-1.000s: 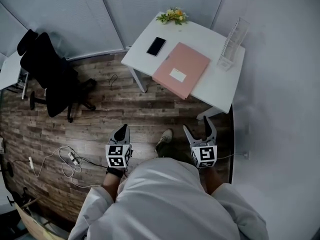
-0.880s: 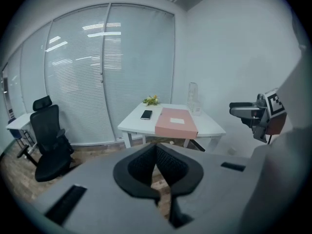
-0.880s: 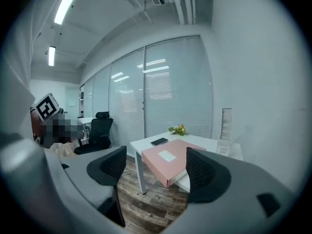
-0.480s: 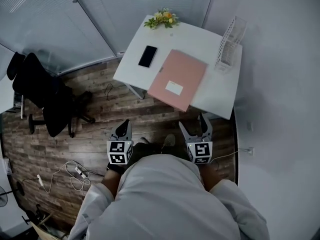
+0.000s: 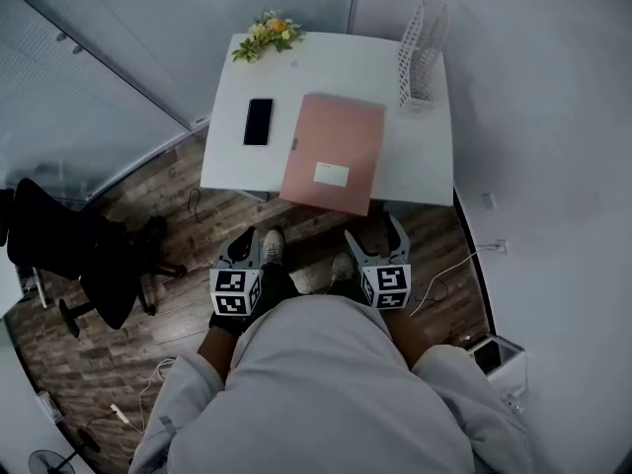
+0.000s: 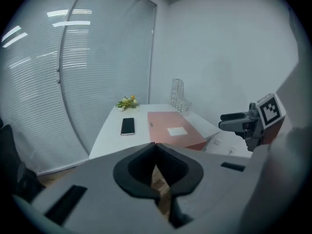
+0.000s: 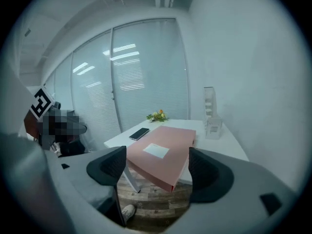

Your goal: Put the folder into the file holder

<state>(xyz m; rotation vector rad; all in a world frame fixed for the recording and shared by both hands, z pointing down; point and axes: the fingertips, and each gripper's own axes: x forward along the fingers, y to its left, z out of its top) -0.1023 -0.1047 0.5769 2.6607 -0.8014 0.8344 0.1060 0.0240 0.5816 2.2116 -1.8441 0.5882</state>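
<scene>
A pink folder (image 5: 333, 166) with a white label lies flat on the white table (image 5: 229, 151), its near end hanging over the table's front edge. It also shows in the left gripper view (image 6: 173, 129) and the right gripper view (image 7: 163, 152). The white mesh file holder (image 5: 420, 52) stands upright at the table's back right corner, apart from the folder. My left gripper (image 5: 241, 250) is shut and empty, held before the table. My right gripper (image 5: 371, 240) is open, its jaws wide apart, just short of the folder's overhanging end.
A black phone (image 5: 259, 121) lies left of the folder, and a small flower bunch (image 5: 265, 34) sits at the back left. A black office chair (image 5: 74, 255) stands on the wooden floor at left. A cable (image 5: 449, 270) and a white bin (image 5: 499, 358) are at right by the wall.
The person has walked up to the table, which now lies squarely ahead and closer. Both grippers have come nearer the folder's front edge; their jaws have not changed.
</scene>
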